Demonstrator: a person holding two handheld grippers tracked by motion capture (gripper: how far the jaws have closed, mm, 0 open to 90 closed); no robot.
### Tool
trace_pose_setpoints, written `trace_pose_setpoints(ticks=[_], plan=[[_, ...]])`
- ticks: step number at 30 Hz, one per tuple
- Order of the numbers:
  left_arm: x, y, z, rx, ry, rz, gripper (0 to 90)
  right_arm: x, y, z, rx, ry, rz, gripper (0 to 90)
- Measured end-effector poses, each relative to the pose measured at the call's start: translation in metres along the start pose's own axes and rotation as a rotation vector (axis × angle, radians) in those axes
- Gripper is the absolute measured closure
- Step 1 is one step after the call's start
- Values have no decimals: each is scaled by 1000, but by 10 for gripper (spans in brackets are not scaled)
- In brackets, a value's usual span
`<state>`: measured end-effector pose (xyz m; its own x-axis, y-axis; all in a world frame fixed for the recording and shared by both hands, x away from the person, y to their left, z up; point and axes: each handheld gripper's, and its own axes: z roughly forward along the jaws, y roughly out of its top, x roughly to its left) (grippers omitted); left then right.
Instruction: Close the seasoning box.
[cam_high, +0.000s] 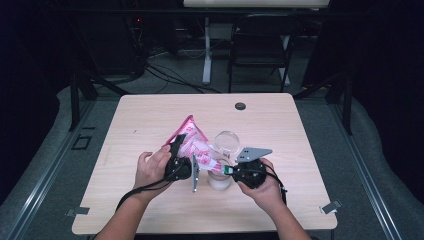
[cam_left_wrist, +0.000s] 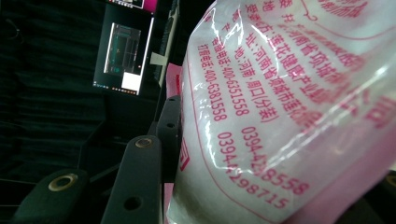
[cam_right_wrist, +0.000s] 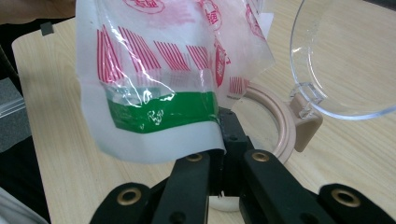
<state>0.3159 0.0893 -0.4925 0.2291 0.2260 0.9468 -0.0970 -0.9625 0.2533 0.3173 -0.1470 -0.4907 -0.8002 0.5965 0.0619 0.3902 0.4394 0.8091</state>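
A pink-and-white plastic bag (cam_high: 192, 142) with red print hangs tilted over a small jar (cam_high: 220, 181) near the table's front middle. My left gripper (cam_high: 176, 150) is shut on the bag's body; in the left gripper view the bag (cam_left_wrist: 280, 116) bulges against one black finger (cam_left_wrist: 140, 186) and hides the other. My right gripper (cam_high: 229, 170) is shut on the bag's lower edge. In the right gripper view the jaws (cam_right_wrist: 219, 156) pinch the white edge just under the bag's green band (cam_right_wrist: 161, 112). The jar's clear hinged lid (cam_right_wrist: 345, 60) stands open above its beige rim (cam_right_wrist: 282, 126).
The light wooden table (cam_high: 150, 115) has a small black round cap (cam_high: 240, 106) near its far edge. A dark chair (cam_high: 260, 45) and a white table leg (cam_high: 206, 50) stand on the floor beyond. Both of the person's forearms come in over the front edge.
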Motion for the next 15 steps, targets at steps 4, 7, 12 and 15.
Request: trace_pose_setpoints(ticks=[4,7,12,15], plan=[[0,0,0,-3,-3,1,642,-1,0,0,1,-5,3,900],[0,1,0,-5,-2,2,643,-1,-1,0,3,-12,1,900],[1,1,0,-10,1,2,644,0,-1,1,9,-10,2,900],[2,2,-2,-11,6,2,644,0,-1,0,7,-6,3,900]])
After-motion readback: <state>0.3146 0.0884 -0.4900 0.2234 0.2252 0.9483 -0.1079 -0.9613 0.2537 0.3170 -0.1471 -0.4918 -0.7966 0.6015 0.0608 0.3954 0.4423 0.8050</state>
